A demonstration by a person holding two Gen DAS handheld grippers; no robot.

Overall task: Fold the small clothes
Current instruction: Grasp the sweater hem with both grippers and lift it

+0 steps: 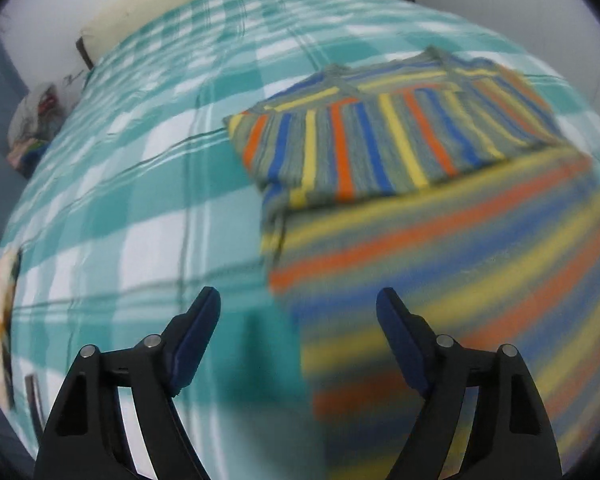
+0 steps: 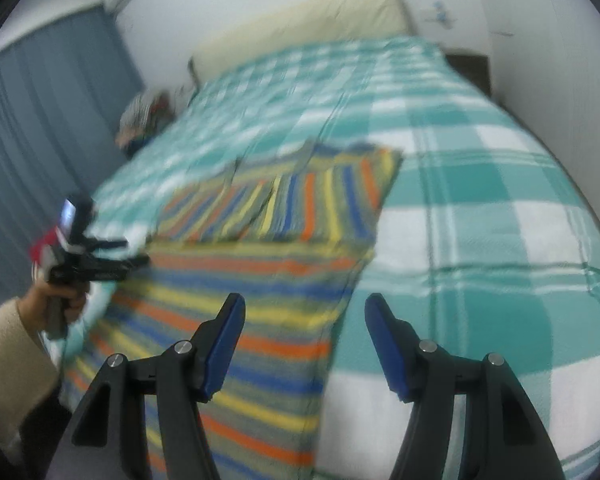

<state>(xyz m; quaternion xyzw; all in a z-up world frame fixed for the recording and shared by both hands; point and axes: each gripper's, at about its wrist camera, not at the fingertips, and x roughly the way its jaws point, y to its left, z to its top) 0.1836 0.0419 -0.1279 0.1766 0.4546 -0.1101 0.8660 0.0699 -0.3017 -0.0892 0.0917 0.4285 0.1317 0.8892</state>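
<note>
A striped sweater [image 1: 440,240] in orange, blue, yellow and grey lies flat on the bed, its top part with the sleeves folded across [image 1: 380,136]. It also shows in the right wrist view [image 2: 260,280]. My left gripper [image 1: 298,300] is open and empty above the sweater's left edge. My right gripper [image 2: 304,308] is open and empty above the sweater's right edge. The left gripper also shows from the side in the right wrist view [image 2: 140,258], held in a hand, at the sweater's left edge.
The bed is covered by a teal and white checked blanket [image 2: 480,208]. A cream headboard [image 2: 308,24] stands at the far end. A pile of clothes [image 1: 36,124] lies beside the bed near a grey-blue curtain [image 2: 48,120]. A dark nightstand [image 2: 472,68] stands at the far right.
</note>
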